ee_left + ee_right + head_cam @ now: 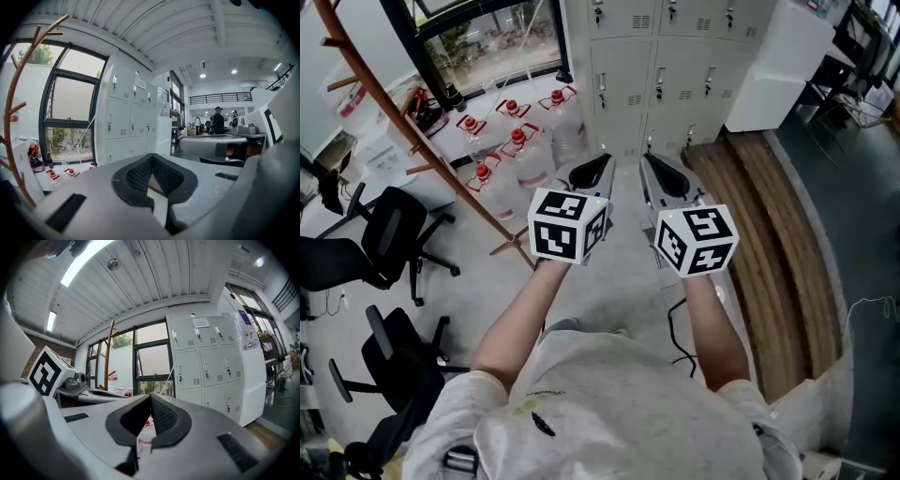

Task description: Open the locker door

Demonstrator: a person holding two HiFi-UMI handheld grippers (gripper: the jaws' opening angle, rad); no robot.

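The task is at its very start: the approach to the lockers (623, 66), with no door touched yet. In the head view the lockers stand at 12 o'clock, well apart from both grippers, and every door that shows looks closed. Which door is meant, I cannot tell.

The left gripper (602, 161) and the right gripper (649, 159) are held side by side in front of the person, above the floor (609, 291), and both point toward the lockers. Each has its jaws together with nothing between them. Bottles (520, 141) stand on the floor at 10 o'clock of the left gripper, near the foot of the lockers.

The next move, as I judge it, calls for walking closer and choosing one door. Then the jaws of one gripper must open so that they can take the small handle (602, 89). The handles look thin and sit near one edge of each door. So the gripper should come in straight, close firmly, and then pull along the arc of the hinge.
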